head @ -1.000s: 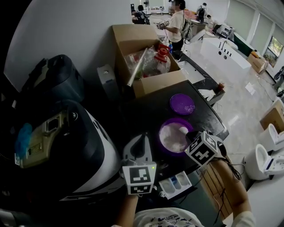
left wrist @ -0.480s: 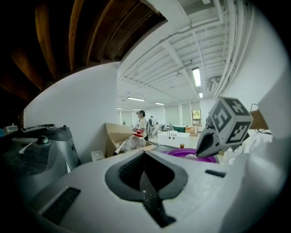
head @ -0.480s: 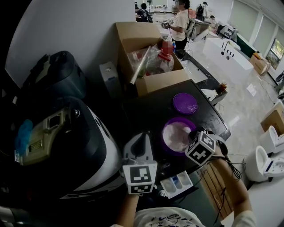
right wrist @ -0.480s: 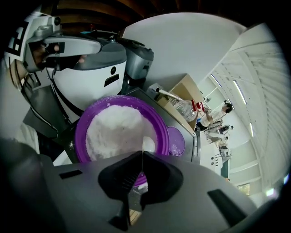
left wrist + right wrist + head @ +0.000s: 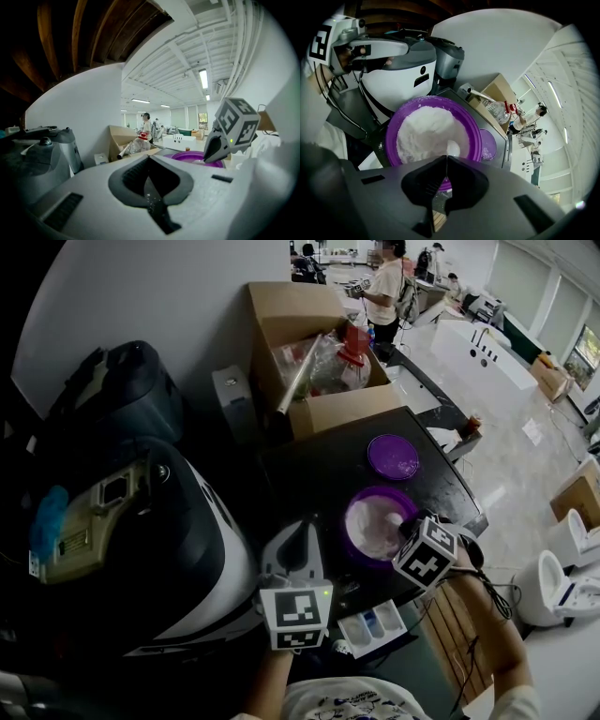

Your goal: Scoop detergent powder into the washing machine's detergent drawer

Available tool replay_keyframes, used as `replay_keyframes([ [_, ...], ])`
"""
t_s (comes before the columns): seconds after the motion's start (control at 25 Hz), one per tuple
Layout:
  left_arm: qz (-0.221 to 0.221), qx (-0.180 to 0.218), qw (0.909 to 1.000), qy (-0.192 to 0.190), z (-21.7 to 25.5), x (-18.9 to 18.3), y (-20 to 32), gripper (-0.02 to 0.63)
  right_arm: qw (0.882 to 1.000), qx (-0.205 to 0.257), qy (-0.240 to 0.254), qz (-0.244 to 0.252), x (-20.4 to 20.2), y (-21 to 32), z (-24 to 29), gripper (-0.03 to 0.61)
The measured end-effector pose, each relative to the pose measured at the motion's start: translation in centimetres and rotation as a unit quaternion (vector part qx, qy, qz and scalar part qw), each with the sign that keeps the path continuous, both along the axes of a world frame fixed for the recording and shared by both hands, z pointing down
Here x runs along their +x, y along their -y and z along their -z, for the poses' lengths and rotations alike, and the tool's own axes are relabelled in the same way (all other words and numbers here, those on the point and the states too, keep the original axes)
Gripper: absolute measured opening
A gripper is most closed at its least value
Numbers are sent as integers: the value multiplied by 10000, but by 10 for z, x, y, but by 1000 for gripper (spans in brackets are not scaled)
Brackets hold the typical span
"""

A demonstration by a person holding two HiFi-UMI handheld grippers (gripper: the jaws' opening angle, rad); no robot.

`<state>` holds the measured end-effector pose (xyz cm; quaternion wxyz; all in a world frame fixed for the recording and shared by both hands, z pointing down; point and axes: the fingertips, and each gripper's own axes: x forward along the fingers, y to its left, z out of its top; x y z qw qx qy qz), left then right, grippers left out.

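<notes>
From where I stand I count two grippers, the left gripper [image 5: 149, 165] and the right gripper [image 5: 443, 161], each with one marker cube. The dark surface [image 5: 314, 474] carries one round purple plastic bowl [image 5: 348, 542] of white powder, one flat round purple lid [image 5: 393, 457] and one small white scoop [image 5: 453, 148]. There is one white detergent drawer [image 5: 372, 627], one black-and-white washing machine [image 5: 187, 549] and one open brown cardboard box [image 5: 328, 411].

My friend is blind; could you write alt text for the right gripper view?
The right claw pinches a thin white spoon, its tip in white powder heaped in a purple bowl. A purple lid lies beyond the bowl, and a washing machine stands behind.
</notes>
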<state>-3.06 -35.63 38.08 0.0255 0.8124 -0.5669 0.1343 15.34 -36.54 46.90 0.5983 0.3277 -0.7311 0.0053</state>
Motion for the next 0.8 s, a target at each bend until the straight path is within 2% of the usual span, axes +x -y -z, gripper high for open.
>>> replay_keyframes([
  [0.48,57,-17,10000,-33,-2,-5,-3,3,9976,-494,486,-66,-11,-12,-2,20],
  [0.8,104,-29,9999,-41,-3,-9,-6,3,9919,-650,999,-440,-14,-15,-2,20],
])
